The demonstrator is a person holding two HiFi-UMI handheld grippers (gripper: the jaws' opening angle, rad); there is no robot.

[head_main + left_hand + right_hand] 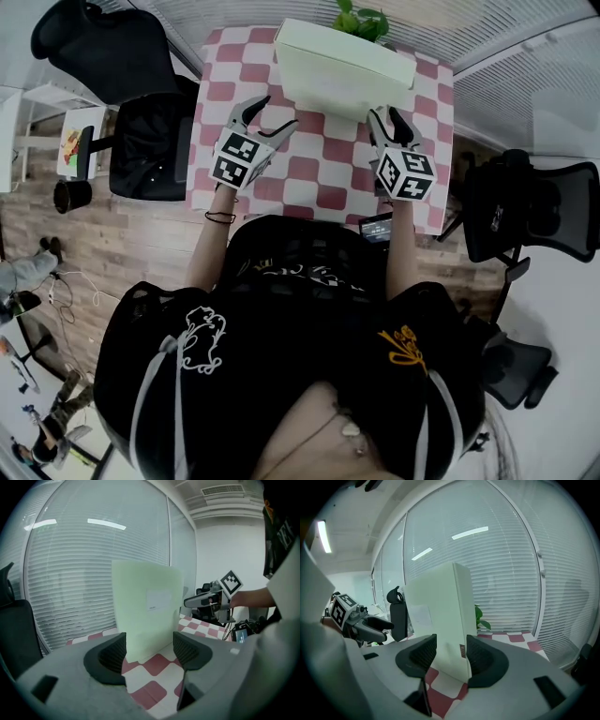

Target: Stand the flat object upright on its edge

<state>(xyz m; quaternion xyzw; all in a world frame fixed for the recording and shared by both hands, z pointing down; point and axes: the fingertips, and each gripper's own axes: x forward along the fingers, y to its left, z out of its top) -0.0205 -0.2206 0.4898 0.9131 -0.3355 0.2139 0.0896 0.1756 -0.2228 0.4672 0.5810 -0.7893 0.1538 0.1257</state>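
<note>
Grippers flank a pale box [342, 70] on a checked table [309, 178]: nearest the camera, the left gripper [277, 111] and right gripper [386, 117] both hold their jaws wide apart and grip nothing, with the box just beyond them and lined up in each gap. It stands upright on its long edge toward the table's far side, apparently balancing by itself. The grippers wait at either end, probably to catch it should it tip. Whether a fingertip brushes it cannot be told from overhead. Its small label is too faint to read, and a plant [361, 19] behind shows only top leaves
</note>
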